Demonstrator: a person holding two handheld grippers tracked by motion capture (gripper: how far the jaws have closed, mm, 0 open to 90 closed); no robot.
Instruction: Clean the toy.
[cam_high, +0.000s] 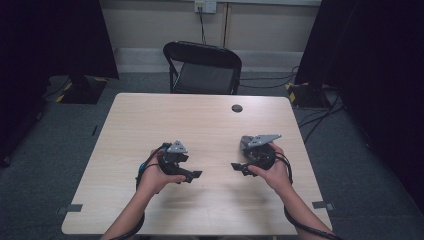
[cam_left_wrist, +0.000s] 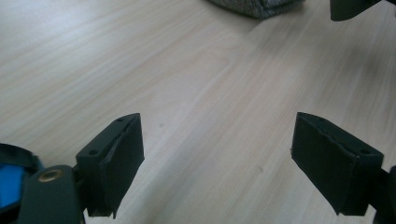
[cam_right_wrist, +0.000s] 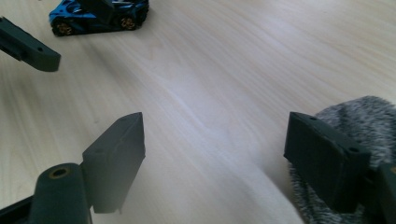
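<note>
Both claws wide and empty over the surface (cam_right_wrist: 224, 60): right claw (cam_right_wrist: 215, 154) beside soft, light grey fluffy cloth (cam_right_wrist: 369, 116), probably easy to pinch at its edge.

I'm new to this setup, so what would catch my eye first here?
Two hand-held grippers, the left gripper and right gripper, face each other over the table, both open and holding nothing. A blue toy car lies near the left one, and a grey fuzzy thing beside the right one.
</note>
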